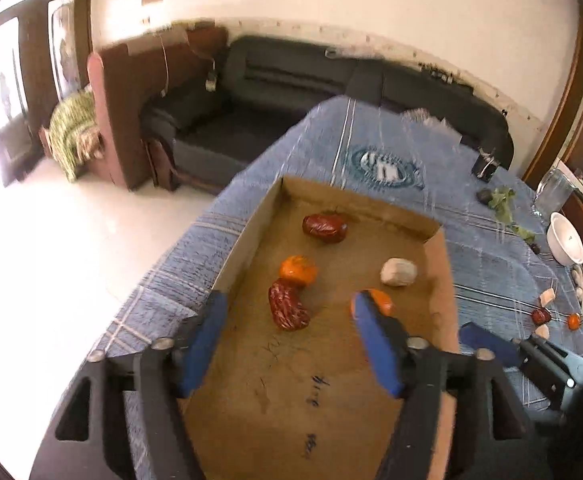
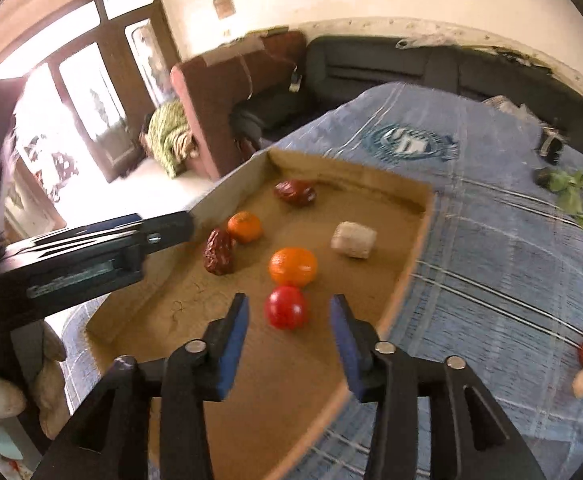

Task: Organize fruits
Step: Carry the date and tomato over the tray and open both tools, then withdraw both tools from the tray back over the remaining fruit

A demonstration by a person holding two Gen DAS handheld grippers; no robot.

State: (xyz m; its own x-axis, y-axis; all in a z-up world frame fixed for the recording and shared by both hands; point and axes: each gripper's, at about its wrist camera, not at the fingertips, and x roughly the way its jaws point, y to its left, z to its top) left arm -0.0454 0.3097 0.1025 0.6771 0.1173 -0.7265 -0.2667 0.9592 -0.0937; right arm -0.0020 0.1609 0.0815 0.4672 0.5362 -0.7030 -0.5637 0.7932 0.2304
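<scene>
you are mid-drop over the cardboard tray (image 2: 391, 312) on the blue striped cloth (image 2: 491, 264), so the job now is to back each tool off cleanly before you go for more fruit. start on the left: your left gripper (image 1: 287, 320) stands wide open over the near part of the tray with nothing between its pads, the wrinkled red date (image 1: 287, 308) lying loose on the tray floor just beyond them; lift clear without brushing it or the small orange (image 1: 298, 269) touching its far end. moving right, your right gripper (image 2: 289, 320) is parted about halfway, and the red round fruit (image 2: 285, 306) sits on the tray between the tips with a gap on each side, so i judge it released; draw the tool up and back, keeping the pads off the fruit, because it is round and looks likely to roll against the larger orange (image 2: 293, 266) just beyond it. counted in the tray: two dates, the second one (image 2: 295, 192) at the far end, two oranges, one red round fruit and one pale lump (image 2: 353, 240) toward the right wall. still out on the cloth at the far right, well apart from the tray, i count one date (image 1: 540, 316), one small orange fruit (image 1: 573, 321) and two pale pieces (image 1: 547, 298); those look like your next pickups.
</scene>
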